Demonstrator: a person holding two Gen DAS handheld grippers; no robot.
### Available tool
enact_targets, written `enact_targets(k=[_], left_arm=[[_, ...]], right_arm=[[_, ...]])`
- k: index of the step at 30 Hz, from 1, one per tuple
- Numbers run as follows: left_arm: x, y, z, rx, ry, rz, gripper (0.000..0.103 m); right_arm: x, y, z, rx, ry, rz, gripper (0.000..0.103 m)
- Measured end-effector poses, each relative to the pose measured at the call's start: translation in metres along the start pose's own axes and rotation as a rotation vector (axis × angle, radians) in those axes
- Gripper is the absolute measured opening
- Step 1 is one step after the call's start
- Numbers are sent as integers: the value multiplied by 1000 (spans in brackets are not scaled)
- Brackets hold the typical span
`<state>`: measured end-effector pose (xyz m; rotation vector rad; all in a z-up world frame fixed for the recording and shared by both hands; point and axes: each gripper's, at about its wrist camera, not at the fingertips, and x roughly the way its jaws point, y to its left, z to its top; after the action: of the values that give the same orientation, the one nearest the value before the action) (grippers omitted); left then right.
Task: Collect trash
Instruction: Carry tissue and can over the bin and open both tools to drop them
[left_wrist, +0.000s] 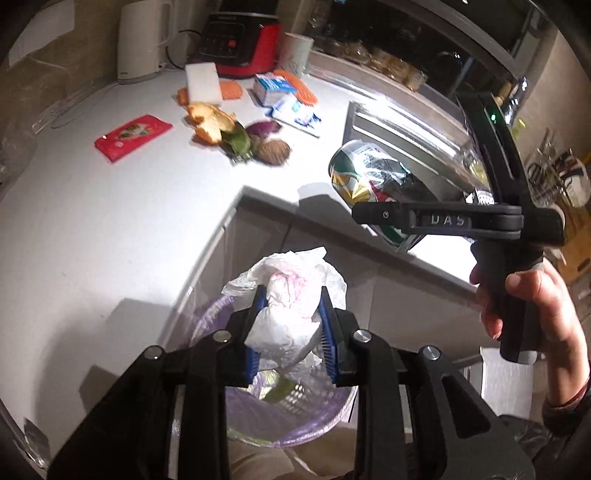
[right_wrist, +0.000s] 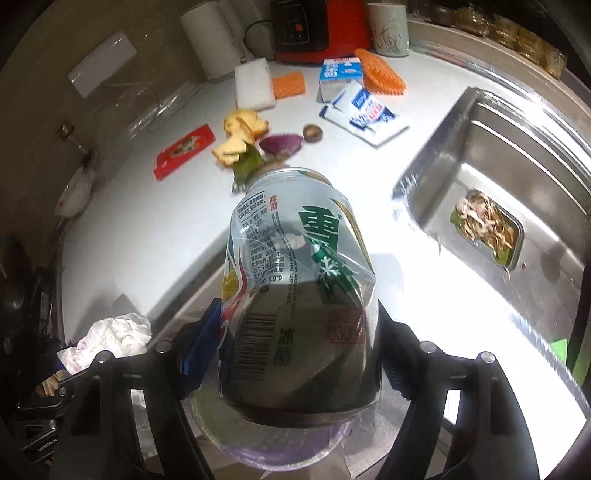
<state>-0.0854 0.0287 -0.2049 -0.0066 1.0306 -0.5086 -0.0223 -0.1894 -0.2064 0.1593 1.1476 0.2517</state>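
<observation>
Tissue, a crumpled white wad (left_wrist: 286, 317), is hanging clamped in the left jaws directly above the purple-lined bin (left_wrist: 288, 417); right jaws are gripping a dented green-and-silver can (right_wrist: 295, 295) at two o'clock.

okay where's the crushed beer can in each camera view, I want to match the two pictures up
Left wrist view: the crushed beer can sits right of centre, gripped in the right claw over the counter edge.
Right wrist view: the can fills the centre, clamped between the claw's fingers.
Shared landmark: the red packet lies on the white counter, left of the peels, in both views.
</observation>
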Motion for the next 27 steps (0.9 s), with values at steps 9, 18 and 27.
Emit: enact_targets(k=[9,18,27], left_arm=[[87,-11,-65,-8,240,10,67],[46,20,-49,-114,128,104,80],[-47,59,4,-184,-145,240,95]], right_arm=[[-11,-19,-55,-8,33,17,77],[-5,0,-68,-94,52,59,77],[34,54,-94,-297,167,139,78]])
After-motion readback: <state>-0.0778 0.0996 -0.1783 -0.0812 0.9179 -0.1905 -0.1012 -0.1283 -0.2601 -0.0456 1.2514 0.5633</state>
